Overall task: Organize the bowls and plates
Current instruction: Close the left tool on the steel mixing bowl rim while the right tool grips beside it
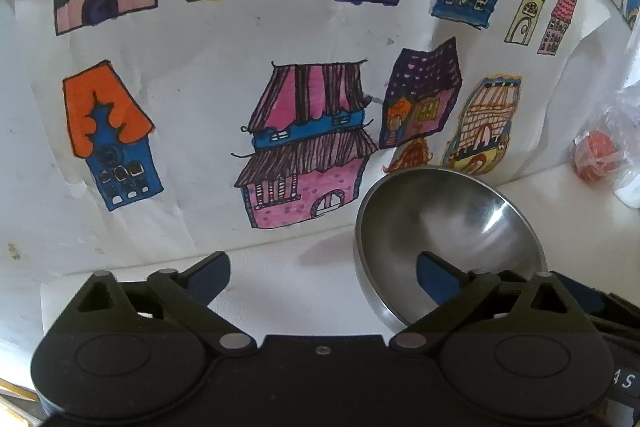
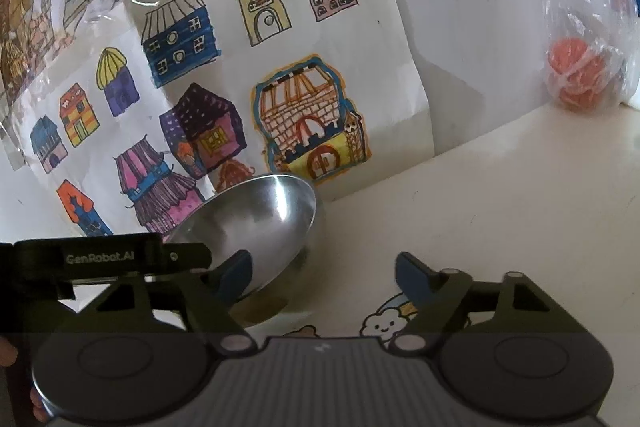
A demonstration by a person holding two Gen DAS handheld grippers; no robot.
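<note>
A shiny steel bowl (image 1: 448, 239) (image 2: 256, 227), empty, sits tilted on the pale tabletop (image 2: 500, 211), its open mouth facing the cameras, its far rim near the paper of drawn houses.

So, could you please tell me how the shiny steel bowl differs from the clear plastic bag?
The shiny steel bowl is rigid, opaque and tilted near the drawings; the clear plastic bag is crumpled, see-through and farther right. The bowl looks empty; the bag holds something orange. Both sit by the wall.

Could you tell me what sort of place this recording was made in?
Probably a home, perhaps a child's corner: hand-coloured house drawings cover the wall, a steel bowl sits tilted on a white table, and a cartoon cloud sticker decorates it.
</note>
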